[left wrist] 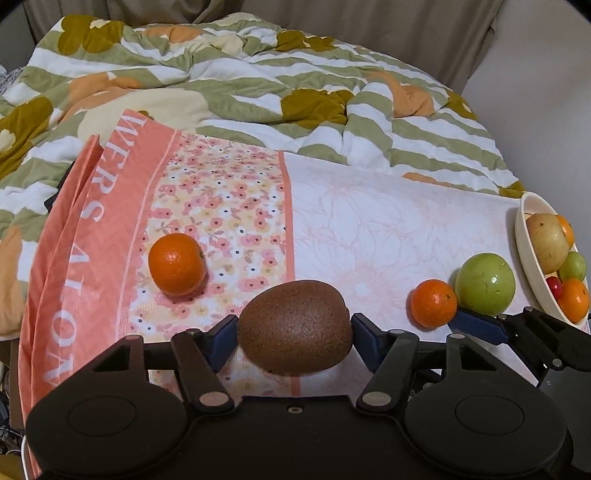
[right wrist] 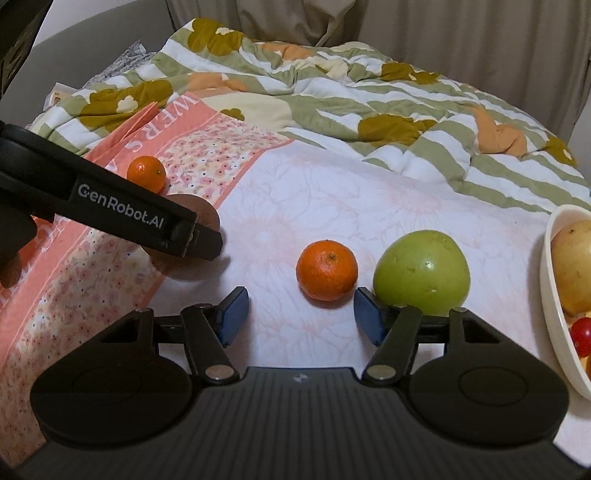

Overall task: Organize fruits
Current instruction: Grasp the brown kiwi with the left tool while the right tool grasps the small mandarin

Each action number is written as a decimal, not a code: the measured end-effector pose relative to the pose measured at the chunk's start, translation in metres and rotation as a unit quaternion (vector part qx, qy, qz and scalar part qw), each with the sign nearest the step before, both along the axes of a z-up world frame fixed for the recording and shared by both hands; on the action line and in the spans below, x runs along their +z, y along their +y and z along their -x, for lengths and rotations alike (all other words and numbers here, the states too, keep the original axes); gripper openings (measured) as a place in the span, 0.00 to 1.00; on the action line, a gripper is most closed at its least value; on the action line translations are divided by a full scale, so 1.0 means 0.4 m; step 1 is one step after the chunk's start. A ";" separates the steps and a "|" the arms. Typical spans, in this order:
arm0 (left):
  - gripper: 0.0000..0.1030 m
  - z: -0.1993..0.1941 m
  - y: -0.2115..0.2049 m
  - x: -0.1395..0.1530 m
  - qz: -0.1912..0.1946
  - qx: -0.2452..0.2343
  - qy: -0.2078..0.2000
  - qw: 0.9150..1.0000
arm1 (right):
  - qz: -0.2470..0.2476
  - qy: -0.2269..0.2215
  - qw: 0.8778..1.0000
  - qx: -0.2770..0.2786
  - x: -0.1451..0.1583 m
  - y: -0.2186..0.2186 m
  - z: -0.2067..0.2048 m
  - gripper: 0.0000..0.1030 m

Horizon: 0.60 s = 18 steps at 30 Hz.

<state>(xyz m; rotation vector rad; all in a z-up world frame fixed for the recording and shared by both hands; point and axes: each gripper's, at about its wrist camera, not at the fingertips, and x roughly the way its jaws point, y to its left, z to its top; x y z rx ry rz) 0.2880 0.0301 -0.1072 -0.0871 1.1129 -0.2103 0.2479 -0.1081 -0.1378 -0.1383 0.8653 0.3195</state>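
My left tool was clamped on the brown kiwi, its blue pads pressed against the fruit's two ends, and the kiwi sat low over the cloth at the seam where the flowered band met the pale part. My right tool had its fingers apart with nothing gripped: only bare pale cloth lay between the pads. The near mandarin rested just beyond the gap, closer to the right-hand pad, and the green apple stood just beside that pad's outer side; whether it touched the pad I could not tell.

From the left wrist view that mandarin and the apple sat side by side, touching or nearly so, with one blue finger of my right tool reaching in below them. To the left of the kiwi and a little further off, a second mandarin lay alone on the flowered band of the cloth, well apart from the others.

At the right edge stood the cream bowl, already holding a yellowish pear, a small green fruit, mandarins and something small and red.

The cloth, salmon-bordered with white lettering, covered a flat surface at the bed. Beyond it a rumpled quilt in green and white stripes with mustard and orange flowers filled the far side, and a beige curtain hung behind.
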 end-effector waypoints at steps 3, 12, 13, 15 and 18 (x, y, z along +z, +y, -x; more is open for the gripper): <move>0.67 0.003 0.000 0.000 -0.006 -0.005 0.000 1.000 | -0.001 -0.005 1.000 -0.003 -0.002 0.001 -0.003 0.74; 0.67 0.023 0.030 0.003 -0.028 0.004 -0.005 1.000 | 0.008 -0.022 1.000 -0.014 -0.004 0.009 -0.010 0.67; 0.67 0.025 0.033 0.003 -0.027 0.005 -0.005 1.000 | 0.009 -0.024 1.000 -0.015 -0.004 0.011 -0.012 0.67; 0.67 0.027 0.037 0.003 -0.027 0.008 -0.004 1.000 | 0.011 -0.026 0.999 -0.015 -0.006 0.014 -0.014 0.64; 0.67 0.032 0.041 0.004 -0.028 0.010 -0.004 1.000 | 0.017 -0.032 0.999 -0.016 -0.005 0.023 -0.018 0.61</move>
